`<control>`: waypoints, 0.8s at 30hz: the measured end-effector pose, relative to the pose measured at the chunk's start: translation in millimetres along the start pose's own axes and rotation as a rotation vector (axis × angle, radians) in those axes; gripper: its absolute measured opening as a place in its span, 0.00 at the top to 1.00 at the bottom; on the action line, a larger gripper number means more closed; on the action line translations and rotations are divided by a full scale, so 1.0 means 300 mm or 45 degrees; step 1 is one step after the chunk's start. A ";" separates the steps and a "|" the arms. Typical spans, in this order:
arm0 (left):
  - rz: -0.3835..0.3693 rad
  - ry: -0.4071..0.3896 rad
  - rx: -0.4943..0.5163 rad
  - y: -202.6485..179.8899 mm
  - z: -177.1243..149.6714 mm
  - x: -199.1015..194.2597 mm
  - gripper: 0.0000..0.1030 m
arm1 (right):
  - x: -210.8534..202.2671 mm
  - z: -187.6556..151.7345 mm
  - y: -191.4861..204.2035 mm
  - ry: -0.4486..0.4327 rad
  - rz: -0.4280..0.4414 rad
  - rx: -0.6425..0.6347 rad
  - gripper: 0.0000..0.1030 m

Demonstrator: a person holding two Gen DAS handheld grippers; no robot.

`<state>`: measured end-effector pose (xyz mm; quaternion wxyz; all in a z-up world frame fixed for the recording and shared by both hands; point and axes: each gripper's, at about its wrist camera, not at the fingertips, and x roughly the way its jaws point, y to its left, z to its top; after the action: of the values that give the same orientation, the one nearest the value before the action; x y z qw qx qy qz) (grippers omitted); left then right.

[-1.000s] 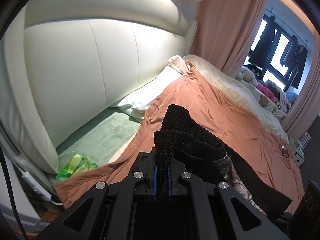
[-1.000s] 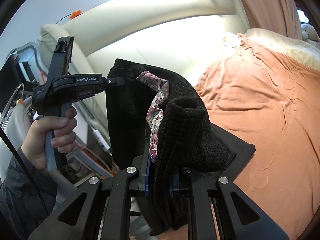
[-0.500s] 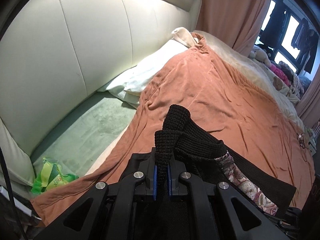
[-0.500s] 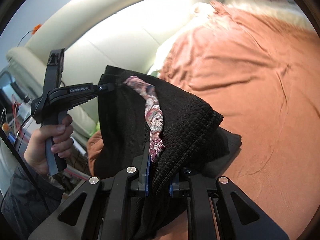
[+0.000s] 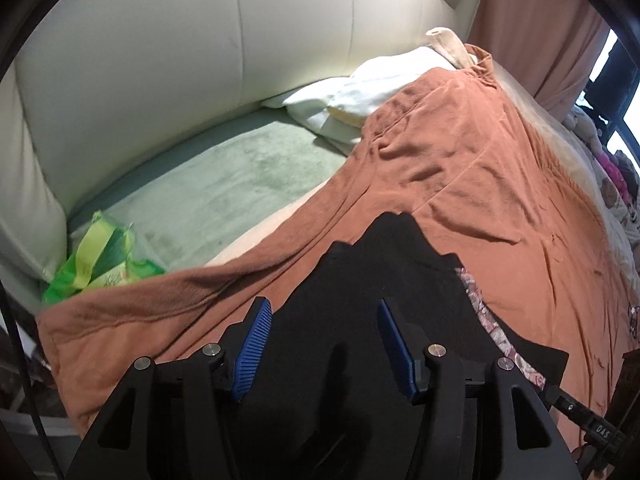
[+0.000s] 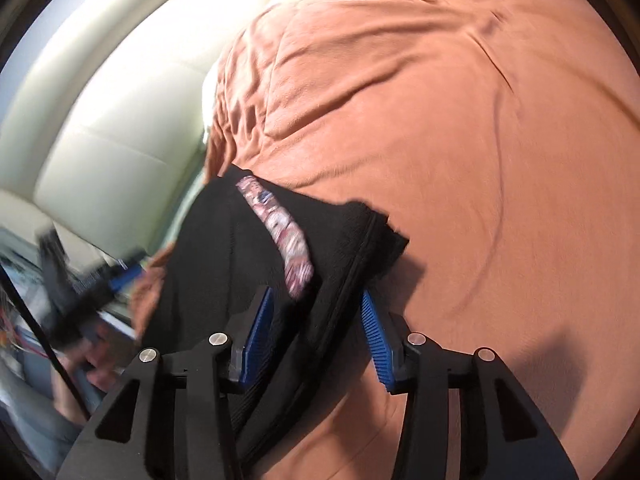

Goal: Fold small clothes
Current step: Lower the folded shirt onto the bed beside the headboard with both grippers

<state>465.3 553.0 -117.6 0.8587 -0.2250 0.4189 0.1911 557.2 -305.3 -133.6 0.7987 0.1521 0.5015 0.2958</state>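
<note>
A black knit garment (image 5: 384,280) with a pink patterned lining strip (image 5: 480,312) lies on the orange-brown bedspread (image 5: 480,168) near its front edge. My left gripper (image 5: 322,344) is open, its blue pads (image 5: 252,348) spread either side of the cloth. In the right wrist view the same garment (image 6: 240,260) lies in a bunched fold with the patterned strip (image 6: 284,236) across it. My right gripper (image 6: 316,340) is open too, with cloth lying between its blue pads (image 6: 376,344). The left gripper shows blurred at the left (image 6: 80,280).
A cream padded headboard (image 5: 200,60) runs along the far side. White pillows (image 5: 372,92) and a green sheet (image 5: 224,184) lie beside the bedspread. A green plastic packet (image 5: 96,256) sits in the corner. Curtains (image 5: 540,20) and soft toys (image 5: 600,132) are at the far right.
Both grippers have opened and let go of the black garment. They dropped toward the bed, and the garment now lies on the bedspread instead of hanging between them.
</note>
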 end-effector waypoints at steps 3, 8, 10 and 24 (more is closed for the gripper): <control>-0.007 0.017 -0.040 0.045 -0.078 -0.049 0.45 | -0.035 -0.065 0.026 0.008 0.015 -0.010 0.58; -0.011 0.047 -0.080 0.052 -0.209 -0.121 0.45 | -0.095 -0.170 0.102 0.050 0.035 -0.038 0.58; -0.003 0.055 -0.080 0.037 -0.262 -0.153 0.45 | -0.103 -0.230 0.123 0.079 0.047 -0.024 0.58; 0.052 0.137 -0.142 -0.029 -0.583 -0.276 0.45 | -0.073 -0.388 0.152 0.188 0.227 0.062 0.58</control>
<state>311.2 438.6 -144.6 0.8169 -0.2737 0.4579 0.2192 431.7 -289.7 -145.9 0.7261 0.1932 0.5506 0.3637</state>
